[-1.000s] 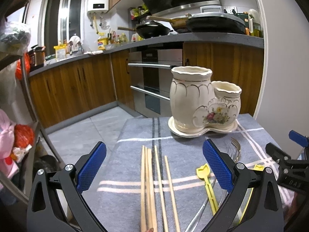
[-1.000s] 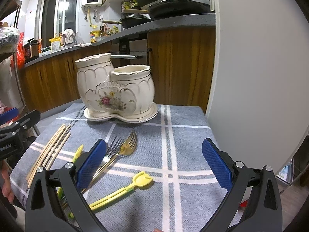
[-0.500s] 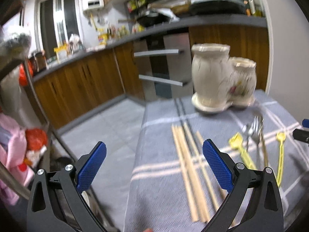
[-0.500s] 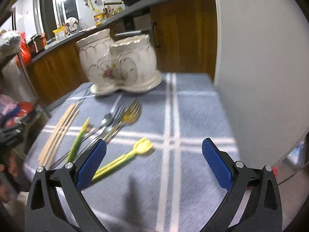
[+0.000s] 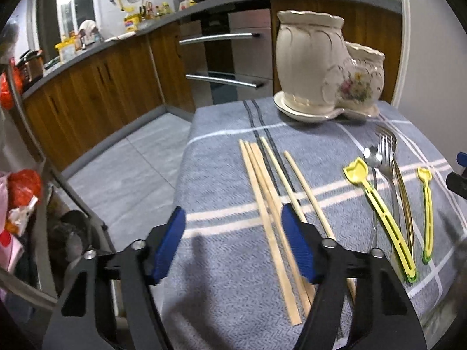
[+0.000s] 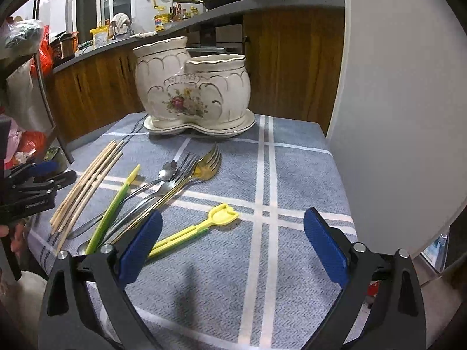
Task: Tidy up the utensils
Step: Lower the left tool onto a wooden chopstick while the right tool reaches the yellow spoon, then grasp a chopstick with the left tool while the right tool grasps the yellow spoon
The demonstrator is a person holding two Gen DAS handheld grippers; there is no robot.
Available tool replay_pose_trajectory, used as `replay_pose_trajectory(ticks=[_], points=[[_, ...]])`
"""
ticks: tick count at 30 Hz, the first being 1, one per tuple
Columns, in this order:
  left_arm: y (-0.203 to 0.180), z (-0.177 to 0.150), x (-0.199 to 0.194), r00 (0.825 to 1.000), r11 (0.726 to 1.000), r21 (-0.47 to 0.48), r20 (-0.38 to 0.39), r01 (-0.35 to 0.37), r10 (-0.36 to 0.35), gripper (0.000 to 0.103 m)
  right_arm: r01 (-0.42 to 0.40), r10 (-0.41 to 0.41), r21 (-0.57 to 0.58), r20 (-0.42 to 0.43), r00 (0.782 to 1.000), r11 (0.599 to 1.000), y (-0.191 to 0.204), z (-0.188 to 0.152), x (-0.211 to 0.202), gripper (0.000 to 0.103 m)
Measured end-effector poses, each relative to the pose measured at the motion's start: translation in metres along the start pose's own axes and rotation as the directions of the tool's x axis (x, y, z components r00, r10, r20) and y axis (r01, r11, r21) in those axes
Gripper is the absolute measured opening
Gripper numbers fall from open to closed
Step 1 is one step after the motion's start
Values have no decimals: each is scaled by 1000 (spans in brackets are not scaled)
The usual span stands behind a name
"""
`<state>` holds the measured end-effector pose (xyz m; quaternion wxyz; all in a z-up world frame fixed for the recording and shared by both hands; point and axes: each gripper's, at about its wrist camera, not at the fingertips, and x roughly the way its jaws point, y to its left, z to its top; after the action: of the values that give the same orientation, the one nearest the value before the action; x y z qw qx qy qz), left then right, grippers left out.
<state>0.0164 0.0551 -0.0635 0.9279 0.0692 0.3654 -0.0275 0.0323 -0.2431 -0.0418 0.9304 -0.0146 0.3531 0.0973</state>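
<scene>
Left wrist view. My left gripper hangs over the tabletop's left edge; its jaws are closing, with only bare tablecloth between the blue pads, nothing gripped. The right pad overlaps the near part of the chopsticks, a loose bundle lying lengthwise just in from that left edge; I cannot tell whether it touches them. Toward the right edge I see a long yellow utensil, beside it a metal spoon and forks with overlapping handles, then a shorter yellow utensil. The cream ceramic holder, two joined pots on one saucer, stands at the far right corner. Both pots look empty from here.

Right wrist view. My right gripper sits over the near edge, jaws wide but just starting to close, nothing between them but cloth. The yellow utensil's handle passes by the left pad; contact not clear. Forks and spoon lie mid-table, heads toward the holder at the far edge. The chopsticks lie along the left edge, with the left gripper just beside them.
</scene>
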Motion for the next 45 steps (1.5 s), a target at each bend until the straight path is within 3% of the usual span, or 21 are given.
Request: replay_pose_trajectory(ticks=[3,8,11,18,20,26,32,35,40,45], points=[[-2,-1,1,1000,1000,15,-12,8,-8,56,-15,15,5,-20,1000,1000,1,-2,2,82],[2,-2,2,1000,1000,4,-17,12,-12,53,-87,90,51,-54,995,995,1,-3,4,68],[2,-2,3,999,1000,2,-23,22,-22,41,-123,128,71,-67,990,990,3,-5,5,58],[-5,1,4,997,997,18,-21,70,-70,31,-134,152,130,-140,978,982,11,-11,11,41],[-7,0,4,997,997,30,-28,71,-70,27,-117,136,126,-158,978,985,15,-11,15,30],[-4,-1,7,996,996,24,-40,83,-82,23,-75,98,127,-181,979,989,17,-1,28,25],[-2,-2,7,995,996,16,-37,93,-92,23,-78,132,227,-233,964,971,8,13,43,30],[-1,-1,7,995,996,13,-39,91,-91,23,-56,106,205,-239,965,977,17,17,47,39],[-2,-2,10,995,995,24,-47,94,-93,23,-6,31,106,-235,972,994,33,18,53,39],[1,-2,10,994,995,19,-49,103,-102,23,-26,21,-17,-246,969,1000,31,18,54,15]])
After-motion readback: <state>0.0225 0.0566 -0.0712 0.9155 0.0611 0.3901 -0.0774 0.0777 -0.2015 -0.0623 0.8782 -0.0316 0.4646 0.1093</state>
